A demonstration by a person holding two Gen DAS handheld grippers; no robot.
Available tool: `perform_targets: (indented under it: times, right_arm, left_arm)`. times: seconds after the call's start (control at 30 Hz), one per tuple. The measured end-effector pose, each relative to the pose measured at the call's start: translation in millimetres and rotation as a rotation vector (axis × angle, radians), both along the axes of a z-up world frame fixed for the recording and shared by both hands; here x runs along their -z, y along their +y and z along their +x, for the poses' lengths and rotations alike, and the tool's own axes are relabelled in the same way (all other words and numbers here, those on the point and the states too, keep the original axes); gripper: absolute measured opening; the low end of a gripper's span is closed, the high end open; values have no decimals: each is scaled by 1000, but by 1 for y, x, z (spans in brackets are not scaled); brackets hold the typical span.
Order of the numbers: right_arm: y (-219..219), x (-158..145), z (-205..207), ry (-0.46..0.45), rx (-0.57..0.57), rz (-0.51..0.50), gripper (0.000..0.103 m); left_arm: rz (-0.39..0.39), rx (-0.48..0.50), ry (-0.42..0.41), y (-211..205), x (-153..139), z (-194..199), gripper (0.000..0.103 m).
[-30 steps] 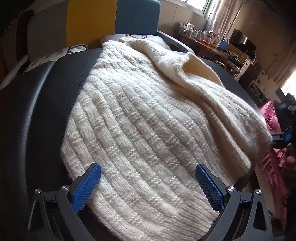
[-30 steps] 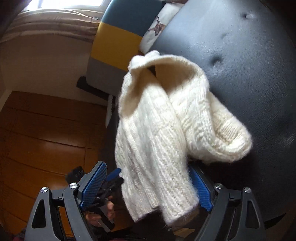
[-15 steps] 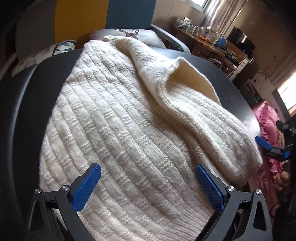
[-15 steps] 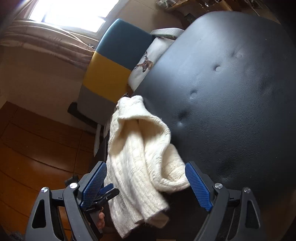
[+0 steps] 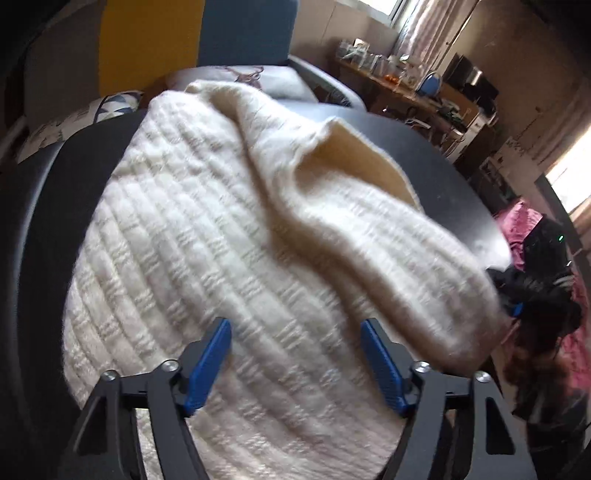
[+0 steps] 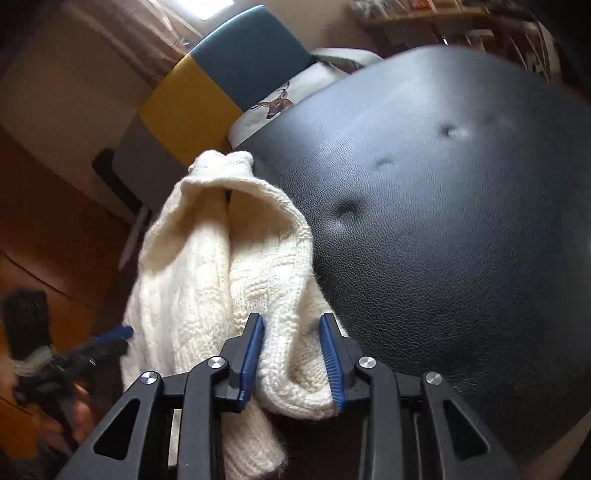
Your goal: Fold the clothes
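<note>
A cream knitted sweater (image 5: 229,229) lies spread over a black leather ottoman (image 5: 40,229), one part folded over along its right side. My left gripper (image 5: 295,363) hovers over the sweater's near hem with its blue pads apart, narrower than before, holding nothing that I can see. In the right wrist view the sweater (image 6: 221,266) hangs over the ottoman's (image 6: 443,229) left edge. My right gripper (image 6: 291,354) has its jaws closed in on a thick bunched fold of the sweater's near end.
A yellow and blue chair (image 5: 192,33) with a deer-print cushion (image 6: 280,99) stands behind the ottoman. A cluttered desk (image 5: 406,85) is at the back right. Pink fabric (image 5: 524,221) lies on the right. Wooden floor (image 6: 44,229) is to the left of the ottoman.
My right gripper has moved onto the sweater's near end and closed on its fold. My left gripper's pads have come closer together over the hem.
</note>
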State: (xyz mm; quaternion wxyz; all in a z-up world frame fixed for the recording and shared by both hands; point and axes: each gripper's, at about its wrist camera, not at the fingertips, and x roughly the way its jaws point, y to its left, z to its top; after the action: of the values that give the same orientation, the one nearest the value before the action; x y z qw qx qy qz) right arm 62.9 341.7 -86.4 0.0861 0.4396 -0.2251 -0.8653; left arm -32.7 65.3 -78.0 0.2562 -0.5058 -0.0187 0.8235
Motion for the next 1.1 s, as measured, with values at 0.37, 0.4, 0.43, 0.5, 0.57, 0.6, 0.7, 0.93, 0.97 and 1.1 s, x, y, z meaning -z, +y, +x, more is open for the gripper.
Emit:
perform_targets:
  times: [0.37, 0.4, 0.43, 0.5, 0.57, 0.6, 0.7, 0.93, 0.97, 1.1]
  right_arm:
    - [-38, -19, 18, 164, -47, 65, 33]
    - [-40, -20, 15, 165, -53, 59, 33]
    - [-42, -21, 12, 166, -59, 53, 34]
    - [-47, -22, 8, 167, -69, 50, 35]
    - [-49, -22, 8, 165, -72, 32, 38]
    - [-51, -23, 9, 166, -74, 22, 39]
    - [-58, -29, 9, 179, -79, 10, 40]
    - [-83, -39, 22, 185, -142, 3, 47]
    - [-86, -38, 23, 170, -150, 0, 49]
    - [-88, -42, 37, 131, -155, -8, 51]
  left_arm:
    - [26, 298, -210, 135, -48, -38, 84]
    - [-4, 314, -242, 147, -43, -42, 82]
    - [-35, 330, -274, 158, -39, -47, 81]
    - [-104, 345, -316, 176, -27, -56, 79]
    - [-170, 361, -367, 188, -14, -63, 77]
    - [-181, 364, -389, 191, -11, -63, 75]
    - [-236, 403, -434, 201, 1, -63, 71]
    - [-362, 446, -442, 204, 15, -53, 58]
    - [-372, 449, -425, 202, 14, -52, 47]
    - [-336, 442, -395, 187, 7, -52, 32]
